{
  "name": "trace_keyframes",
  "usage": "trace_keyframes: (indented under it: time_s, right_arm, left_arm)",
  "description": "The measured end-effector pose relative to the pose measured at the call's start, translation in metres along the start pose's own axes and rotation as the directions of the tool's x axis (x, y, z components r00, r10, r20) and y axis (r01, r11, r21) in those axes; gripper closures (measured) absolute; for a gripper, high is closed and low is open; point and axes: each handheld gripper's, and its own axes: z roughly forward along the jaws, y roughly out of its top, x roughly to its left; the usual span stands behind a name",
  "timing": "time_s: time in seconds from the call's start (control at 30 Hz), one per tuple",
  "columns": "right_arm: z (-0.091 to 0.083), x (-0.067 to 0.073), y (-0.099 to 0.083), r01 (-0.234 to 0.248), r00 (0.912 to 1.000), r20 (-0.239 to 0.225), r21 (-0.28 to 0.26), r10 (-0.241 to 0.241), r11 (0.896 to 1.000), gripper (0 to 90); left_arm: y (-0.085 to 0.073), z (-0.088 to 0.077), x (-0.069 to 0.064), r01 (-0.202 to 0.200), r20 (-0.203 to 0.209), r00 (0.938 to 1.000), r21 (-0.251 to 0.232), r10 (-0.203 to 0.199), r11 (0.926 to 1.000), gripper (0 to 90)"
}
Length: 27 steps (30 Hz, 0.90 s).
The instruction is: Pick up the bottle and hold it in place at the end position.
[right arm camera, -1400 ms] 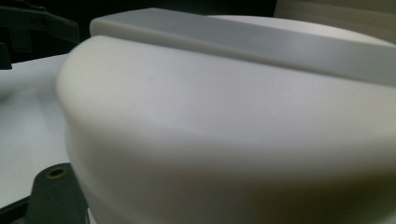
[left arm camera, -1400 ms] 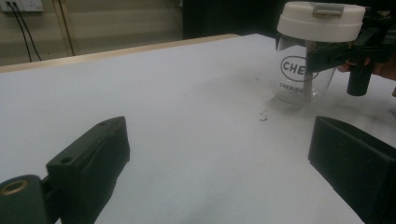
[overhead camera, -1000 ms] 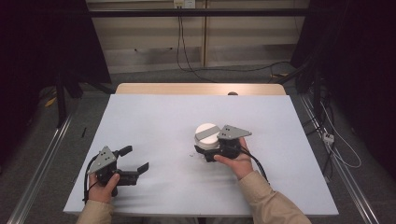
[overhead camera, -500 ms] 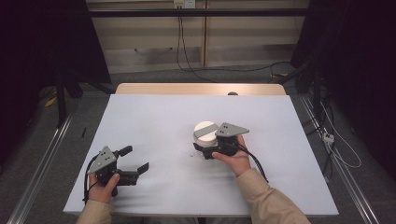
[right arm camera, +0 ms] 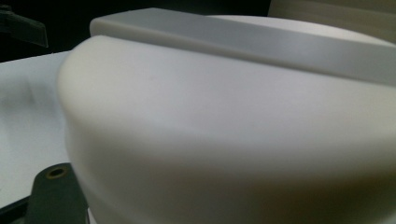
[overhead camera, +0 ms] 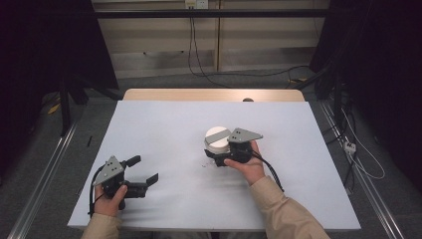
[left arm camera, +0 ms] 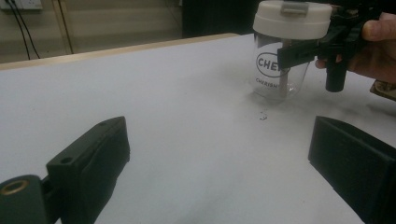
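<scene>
A clear jar (left arm camera: 273, 77) with dark oval lettering and a white lid (overhead camera: 217, 134) stands upright on the white table (overhead camera: 164, 124), right of its middle. My right gripper (overhead camera: 215, 152) is shut on the jar just under the lid, and one black jaw crosses the glass in the left gripper view. In the right gripper view the lid (right arm camera: 224, 130) sits very close, with a grey tab along its top. My left gripper (overhead camera: 144, 170) rests on the table at the front left. It is open, with bare tabletop between its fingers (left arm camera: 93, 154).
Small specks (left arm camera: 264, 115) lie on the table by the jar's foot. A wooden strip (overhead camera: 214, 94) edges the far side, with a small dark object (overhead camera: 247, 99) on it. Metal rails run along both sides, and cables (overhead camera: 358, 159) lie on the floor at the right.
My right gripper and the jar have shifted slightly farther up the table. The left gripper has stayed where it was.
</scene>
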Motion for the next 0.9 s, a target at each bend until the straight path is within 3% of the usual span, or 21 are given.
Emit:
trace_keyframes:
  time_s: [0.9]
  right_arm:
    - [0.018, -0.012, 0.003, -0.021, 0.9997, 0.012, -0.002, 0.021, 1.000, 18.6]
  left_arm:
    - [0.000, 0.000, 0.001, 0.000, -0.004, 1.0000, 0.002, 0.000, 1.0000, 5.1]
